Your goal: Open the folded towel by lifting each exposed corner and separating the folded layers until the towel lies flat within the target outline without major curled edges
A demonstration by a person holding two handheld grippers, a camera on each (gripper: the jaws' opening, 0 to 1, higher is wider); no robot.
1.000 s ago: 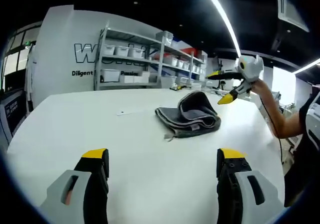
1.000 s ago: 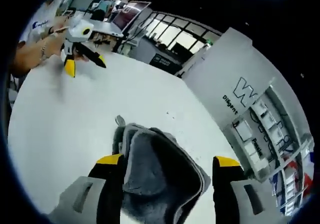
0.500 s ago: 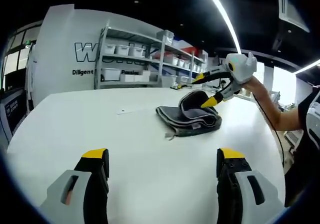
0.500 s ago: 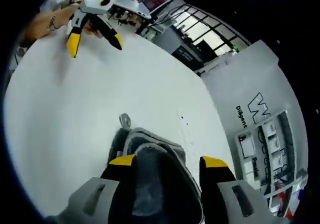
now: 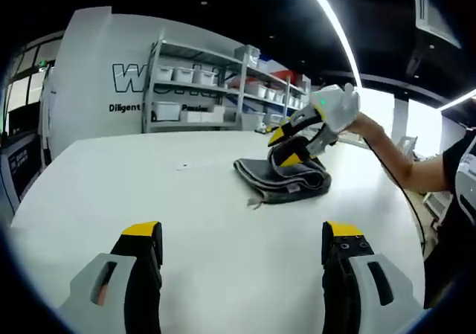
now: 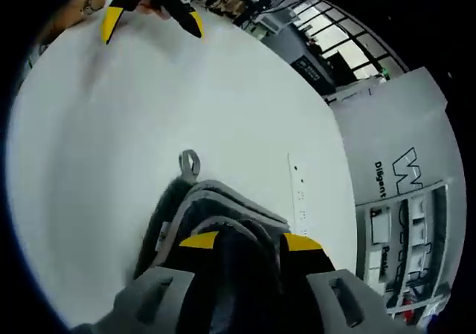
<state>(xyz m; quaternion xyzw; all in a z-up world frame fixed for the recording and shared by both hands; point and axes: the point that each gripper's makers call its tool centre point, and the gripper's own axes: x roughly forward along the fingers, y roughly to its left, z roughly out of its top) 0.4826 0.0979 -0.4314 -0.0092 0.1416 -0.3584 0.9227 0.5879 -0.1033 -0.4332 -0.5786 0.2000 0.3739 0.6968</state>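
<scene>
In the left gripper view, the left hand-held gripper (image 5: 242, 256) is seen at the bottom of the frame with its yellow-tipped jaws spread wide and nothing between them, held low over the bare white bench (image 5: 111, 193). Beyond it, right of centre in the frame, the folded towel (image 5: 282, 178) is found lying well apart from this gripper, a dark grey bundle whose long axis runs roughly across the picture, with its upper layer humped up on the far right side. The right hand-held gripper (image 5: 290, 146) is seen reaching in from the upper right, its tips set on either side of that raised fold; it is therefore judged to be much the nearer of the two, and the coming lift is judged to turn on the fold standing between its jaws. In the right gripper view the same gripper (image 6: 249, 240) is shown from behind, jaws narrowed about the dark upper layer, though whether the cloth is truly pinched cannot be told. A small hanging loop (image 6: 189, 160) at the towel's near corner is made plain there. At the upper left of the right gripper view the left gripper is seen, far across the bench. No target outline can be made out on the bench.
</scene>
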